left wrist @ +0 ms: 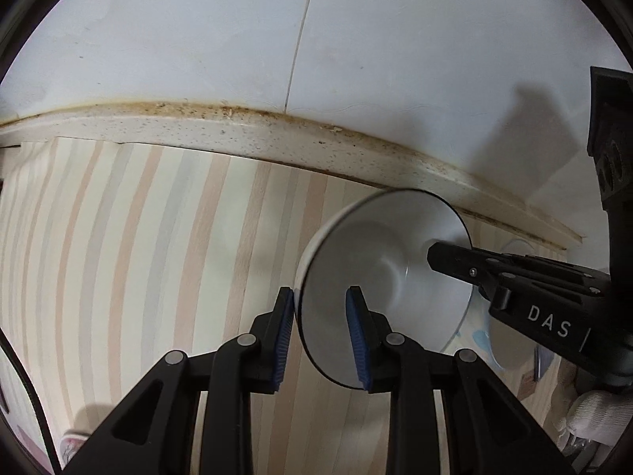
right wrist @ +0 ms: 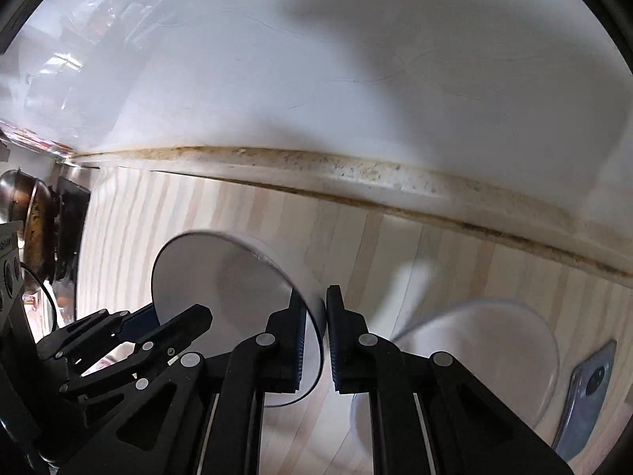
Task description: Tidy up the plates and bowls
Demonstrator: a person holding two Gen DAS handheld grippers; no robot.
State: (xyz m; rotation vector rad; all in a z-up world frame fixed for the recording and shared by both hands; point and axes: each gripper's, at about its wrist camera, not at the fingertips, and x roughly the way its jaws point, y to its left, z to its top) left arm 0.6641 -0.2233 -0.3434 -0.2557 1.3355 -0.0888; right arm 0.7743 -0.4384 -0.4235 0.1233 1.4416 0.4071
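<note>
- The bowl (left wrist: 379, 277) hangs above the striped tabletop (left wrist: 138, 237), tipped on its side, its mouth facing the two cameras.
- The left claw (left wrist: 322, 316) straddles the bowl's left rim, one pad outside the wall, one inside; whether it presses is unclear.
- The right claw (right wrist: 316, 316) pinches the opposite rim.
- A second, clear bowl (right wrist: 494, 356) sits on the tabletop lower right, nearer the right claw, so stacking likely means moving right and down.
</note>
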